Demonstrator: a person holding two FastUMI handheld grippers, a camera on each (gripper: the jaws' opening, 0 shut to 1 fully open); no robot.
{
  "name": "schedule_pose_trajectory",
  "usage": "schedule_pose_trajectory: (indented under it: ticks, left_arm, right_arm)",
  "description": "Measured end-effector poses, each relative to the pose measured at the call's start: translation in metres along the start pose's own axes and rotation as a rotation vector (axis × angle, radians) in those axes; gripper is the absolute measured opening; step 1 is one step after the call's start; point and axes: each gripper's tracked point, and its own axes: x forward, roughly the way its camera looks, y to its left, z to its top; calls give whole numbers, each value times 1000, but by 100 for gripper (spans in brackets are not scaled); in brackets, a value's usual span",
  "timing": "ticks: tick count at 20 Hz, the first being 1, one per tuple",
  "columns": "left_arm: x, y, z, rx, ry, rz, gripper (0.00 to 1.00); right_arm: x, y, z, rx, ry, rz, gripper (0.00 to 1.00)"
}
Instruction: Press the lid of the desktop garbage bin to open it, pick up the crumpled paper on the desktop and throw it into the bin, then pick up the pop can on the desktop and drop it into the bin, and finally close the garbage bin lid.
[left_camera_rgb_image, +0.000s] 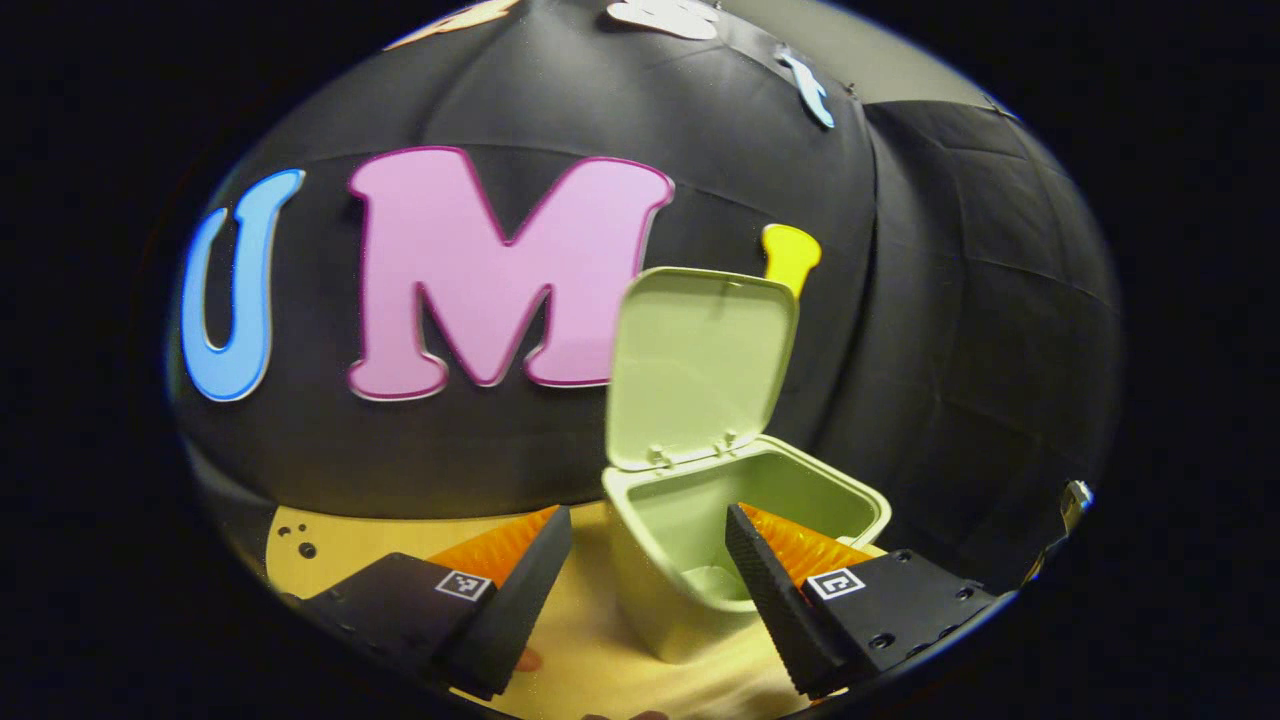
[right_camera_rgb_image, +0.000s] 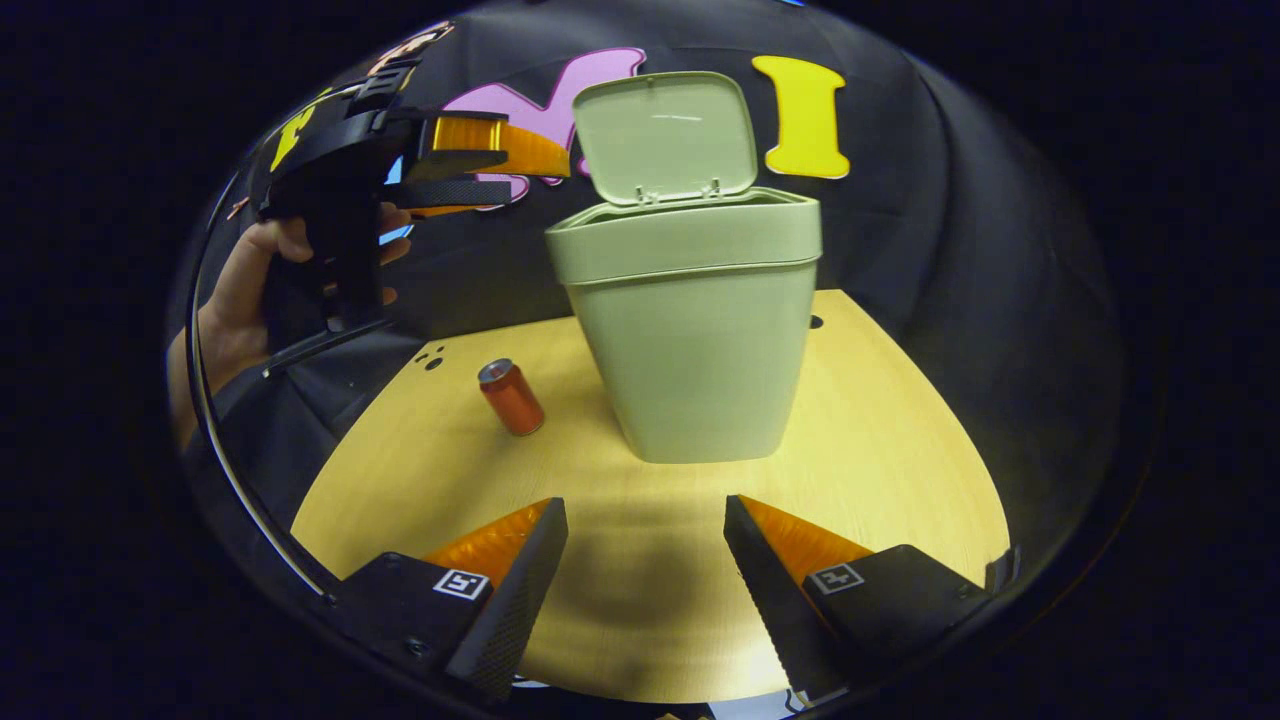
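In the left gripper view, you are holding the left tool (left_camera_rgb_image: 648, 585) high, just above the near rim of the garbage bin (left_camera_rgb_image: 742, 500), its fingers spread wide with nothing between them. The lid (left_camera_rgb_image: 700, 365) is standing upright on its rear hinge, so the mouth is lying open beneath you; something pale is lying at the bottom of the bin, possibly the crumpled paper, though it is too indistinct to say. The height fits a drop over the opening rather than a reach to the tabletop (left_camera_rgb_image: 590, 640). In the right gripper view, you are keeping the right tool (right_camera_rgb_image: 645, 585) low and back from the bin (right_camera_rgb_image: 690, 330), fingers wide apart and empty, pointing across the bare tabletop (right_camera_rgb_image: 880, 450). The pop can (right_camera_rgb_image: 511, 397) is standing upright to the left of the bin, near it but apart, untouched. Farther off, your hand (right_camera_rgb_image: 245, 290) is gripping the left tool (right_camera_rgb_image: 500, 170) up beside the raised lid (right_camera_rgb_image: 663, 135). Judging by this layout, the can is the next item, and it is sitting nearer your left side.
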Motion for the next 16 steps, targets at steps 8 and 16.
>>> schedule_pose_trajectory:
  ticks: [8, 16]
  left_arm:
    - [-96, 143, -55, -124, 32, 300, 97]
    - [-208, 233, -123, -176, 125, 529, 96]
  right_arm:
    - [36, 59, 6, -80, 22, 86, 99]
    - [90, 126, 15, -184, 56, 174, 99]
